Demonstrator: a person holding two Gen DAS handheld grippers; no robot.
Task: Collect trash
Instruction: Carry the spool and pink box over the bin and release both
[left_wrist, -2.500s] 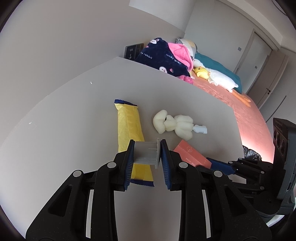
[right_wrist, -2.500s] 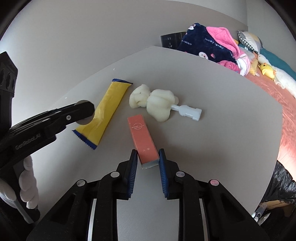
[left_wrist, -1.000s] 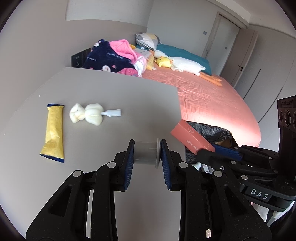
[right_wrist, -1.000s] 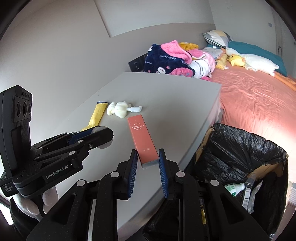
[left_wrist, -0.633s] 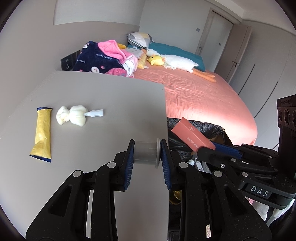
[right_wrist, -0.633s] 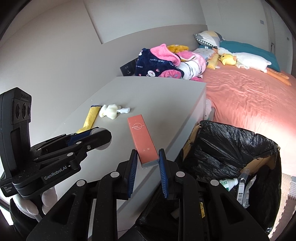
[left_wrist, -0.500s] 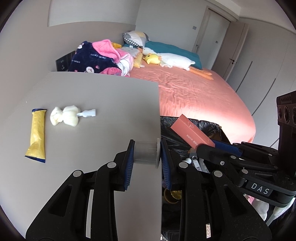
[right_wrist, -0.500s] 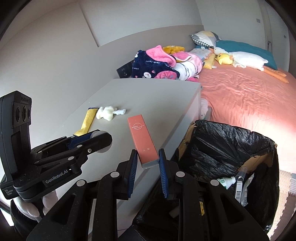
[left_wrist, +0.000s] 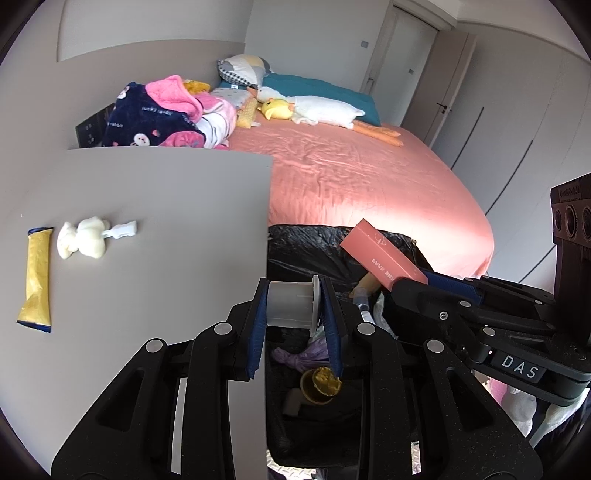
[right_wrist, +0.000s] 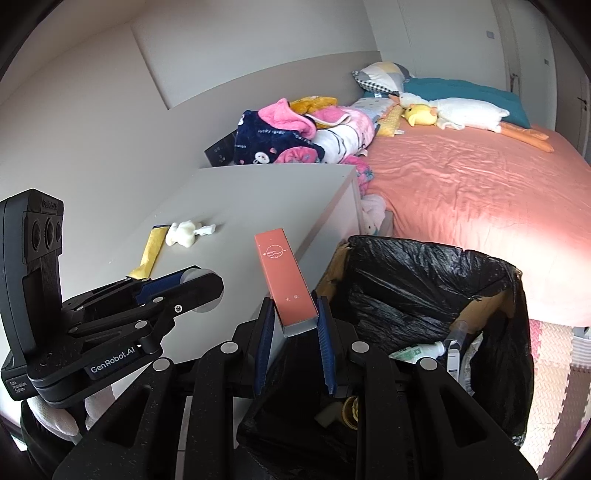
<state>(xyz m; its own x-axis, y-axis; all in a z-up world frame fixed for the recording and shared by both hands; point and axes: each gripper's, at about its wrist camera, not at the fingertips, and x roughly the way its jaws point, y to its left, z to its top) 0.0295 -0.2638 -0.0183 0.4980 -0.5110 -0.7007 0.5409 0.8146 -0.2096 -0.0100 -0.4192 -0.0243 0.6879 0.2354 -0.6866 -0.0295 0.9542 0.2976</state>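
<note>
My left gripper (left_wrist: 293, 308) is shut on a small grey plastic cup (left_wrist: 290, 305) and holds it over the near edge of the black-lined trash bin (left_wrist: 306, 254). My right gripper (right_wrist: 293, 317) is shut on a long pink box (right_wrist: 282, 271) and holds it above the bin's (right_wrist: 424, 280) left rim; the box also shows in the left wrist view (left_wrist: 382, 260). A yellow wrapper (left_wrist: 37, 273) and a crumpled white tissue wad (left_wrist: 83, 242) with a small white plastic piece (left_wrist: 122, 229) lie on the grey table (left_wrist: 155, 221).
The bin holds several bits of trash, among them a yellow-filled cup (left_wrist: 321, 382) and a white bottle (right_wrist: 417, 350). A bed with a pink sheet (right_wrist: 461, 192), a pile of clothes (right_wrist: 295, 136) and a plush duck (right_wrist: 443, 110) lies beyond.
Both grippers have swung right, away from the table and over the trash bin, still holding the cup and the pink box. The wrapper and tissue stay on the table.
</note>
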